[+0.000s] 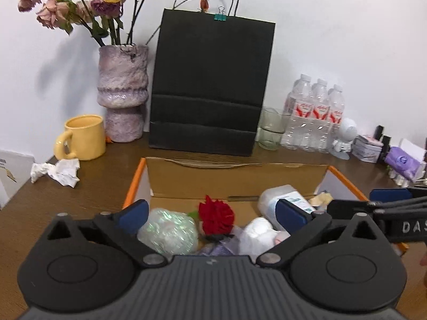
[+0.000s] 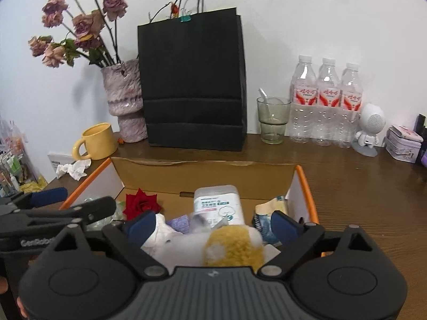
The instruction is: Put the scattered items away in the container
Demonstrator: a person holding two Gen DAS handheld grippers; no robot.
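An open cardboard box (image 1: 234, 178) with orange edges sits on the brown table; it also shows in the right wrist view (image 2: 208, 178). Inside lie a red rose (image 1: 217, 214), a shiny clear wrapped ball (image 1: 168, 230), a white wipes pack (image 2: 217, 204) and a white and yellow plush toy (image 2: 226, 245). My left gripper (image 1: 212, 213) is open and empty above the box's near left part. My right gripper (image 2: 212, 222) is open above the plush toy, its fingers apart on either side. A crumpled white tissue (image 1: 57, 172) lies on the table left of the box.
Behind the box stand a black paper bag (image 1: 210, 88), a vase of dried roses (image 1: 122, 93), a yellow mug (image 1: 82, 137), a green glass (image 2: 272, 120), three water bottles (image 2: 325, 101), a white figurine (image 2: 369, 129) and a tin (image 2: 404, 144).
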